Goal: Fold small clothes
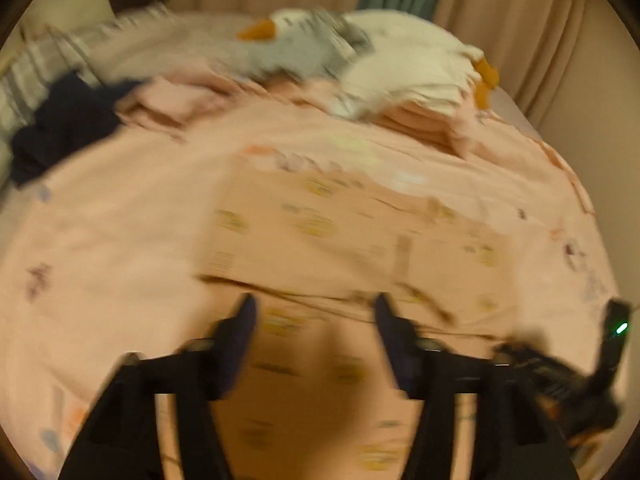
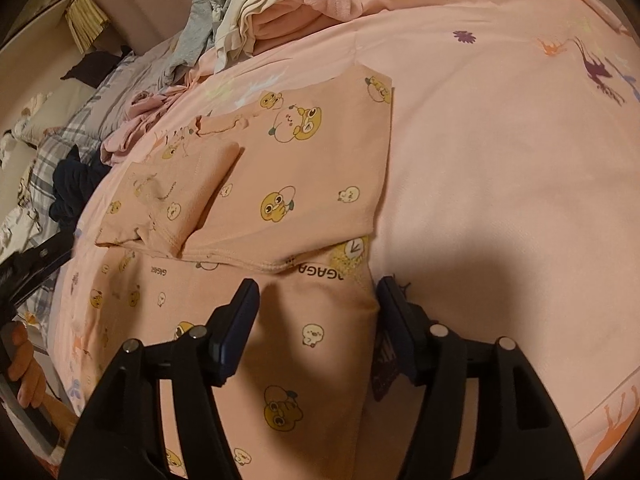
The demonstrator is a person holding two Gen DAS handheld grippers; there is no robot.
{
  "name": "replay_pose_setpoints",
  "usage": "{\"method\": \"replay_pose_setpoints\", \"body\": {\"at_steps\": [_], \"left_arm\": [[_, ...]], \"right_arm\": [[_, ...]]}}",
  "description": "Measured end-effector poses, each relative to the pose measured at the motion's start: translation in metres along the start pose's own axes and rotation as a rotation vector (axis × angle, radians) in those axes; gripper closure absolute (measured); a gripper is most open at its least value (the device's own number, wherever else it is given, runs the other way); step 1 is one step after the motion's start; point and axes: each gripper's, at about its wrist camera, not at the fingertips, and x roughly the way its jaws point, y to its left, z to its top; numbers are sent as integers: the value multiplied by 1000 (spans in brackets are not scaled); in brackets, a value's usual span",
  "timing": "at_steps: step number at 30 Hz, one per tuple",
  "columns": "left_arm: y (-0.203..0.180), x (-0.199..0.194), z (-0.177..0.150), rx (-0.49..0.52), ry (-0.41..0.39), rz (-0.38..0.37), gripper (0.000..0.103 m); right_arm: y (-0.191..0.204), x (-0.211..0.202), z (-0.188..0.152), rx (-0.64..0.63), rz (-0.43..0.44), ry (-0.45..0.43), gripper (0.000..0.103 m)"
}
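looks like a fold has just been laid down on the pink cartoon-print tee (image 2: 304,184), which lies flat on the pink bed cover (image 2: 500,168), its top part doubled over the lower half. both the right gripper (image 2: 316,300) and the left gripper (image 1: 314,312) hover over the shirt's near hem with fingers spread wide and nothing between them, so i'd guess the next move needs a fresh pinch on an edge for another fold. the right view is sharp and shows the duck print, while the left view is blurry but catches the folded pile (image 1: 404,76) and dark garment (image 1: 64,124) further back.
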Motion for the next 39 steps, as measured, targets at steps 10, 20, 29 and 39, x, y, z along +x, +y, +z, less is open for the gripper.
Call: {"method": "replay_pose_setpoints", "body": {"at_steps": [10, 20, 29, 39], "left_arm": [[77, 32, 8, -48, 7, 128, 56], [61, 77, -10, -18, 147, 4, 56], [68, 84, -5, -117, 125, 28, 73], [78, 78, -8, -155, 142, 49, 82]], "right_arm": [[27, 16, -3, -183, -112, 12, 15], [33, 21, -2, -200, -156, 5, 10], [32, 11, 9, -136, -159, 55, 22], [73, -20, 50, -54, 21, -78, 22]]}}
